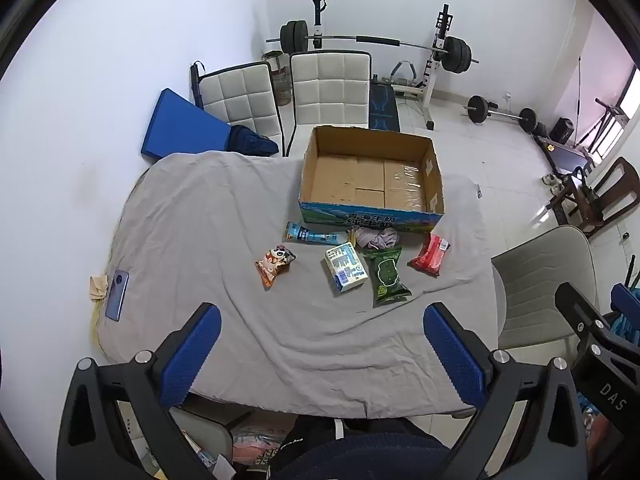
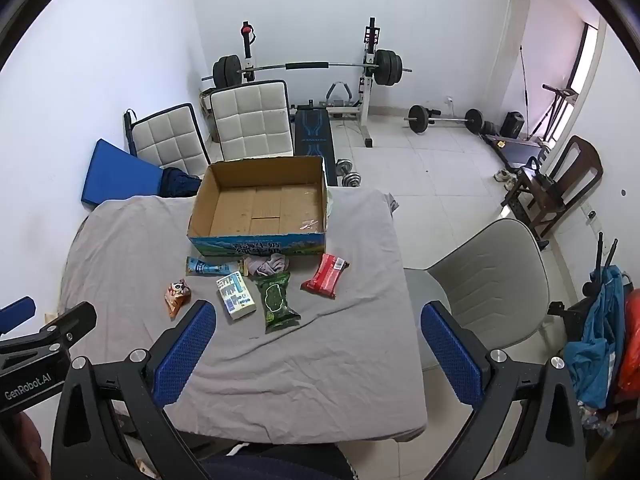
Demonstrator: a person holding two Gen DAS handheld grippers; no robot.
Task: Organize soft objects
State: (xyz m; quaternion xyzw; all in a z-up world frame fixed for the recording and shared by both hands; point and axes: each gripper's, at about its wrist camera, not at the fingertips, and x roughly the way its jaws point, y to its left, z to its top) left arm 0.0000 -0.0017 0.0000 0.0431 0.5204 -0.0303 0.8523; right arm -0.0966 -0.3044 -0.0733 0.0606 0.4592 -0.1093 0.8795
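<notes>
On the table [image 1: 200, 216], in front of the empty box [image 1: 372, 172], lie the soft things: a green pack [image 1: 386, 276], a red pack [image 1: 430, 254], a white pack [image 1: 346, 266] and a bunched-up cloth [image 1: 378, 238]. They look light and squishy, so pinch each across its fat middle, not the slippery crinkly ends. Your left tool [image 1: 320, 356] and right tool [image 2: 318, 354] are both wide open and hold nothing.

L claw [image 1: 322, 326] & R claw [image 2: 318, 324] both spread wide, holding nothing.
</notes>
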